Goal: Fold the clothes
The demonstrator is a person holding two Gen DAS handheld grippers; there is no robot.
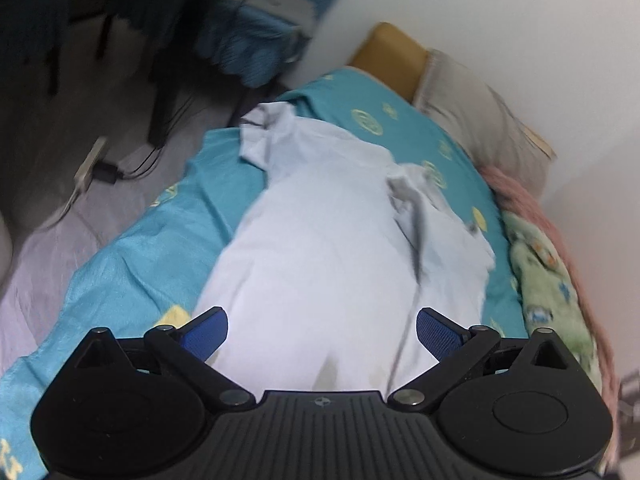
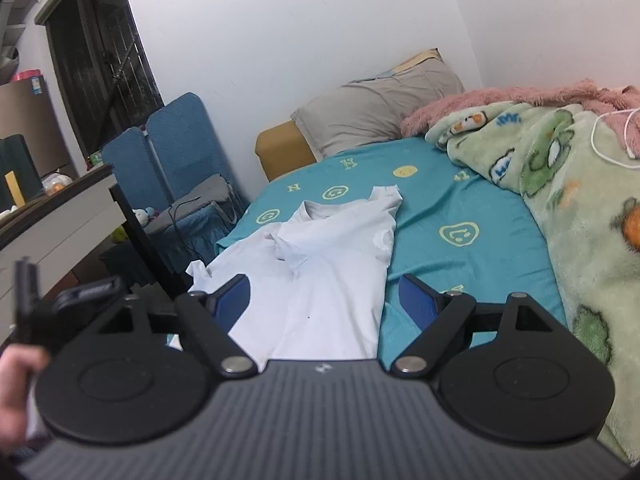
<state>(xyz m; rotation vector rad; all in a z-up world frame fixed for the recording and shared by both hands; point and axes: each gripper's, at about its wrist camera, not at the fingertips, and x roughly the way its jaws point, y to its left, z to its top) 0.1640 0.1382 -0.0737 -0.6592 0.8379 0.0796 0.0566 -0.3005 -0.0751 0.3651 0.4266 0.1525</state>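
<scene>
Colours noted on bed
White shirt [image 2: 340, 248]; teal sheet [image 2: 472, 200], yellow smiley print; green cartoon blanket [image 2: 580, 208]; pink throw [image 2: 500, 100]; grey pillow [image 2: 380, 108]

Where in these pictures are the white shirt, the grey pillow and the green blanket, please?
white shirt [image 2: 340, 264]: right wrist view, on the flat chest panel.
grey pillow [image 2: 376, 116]: right wrist view, on the middle of its front face.
green blanket [image 2: 580, 208]: right wrist view, on the fleece beside the teal sheet.
</scene>
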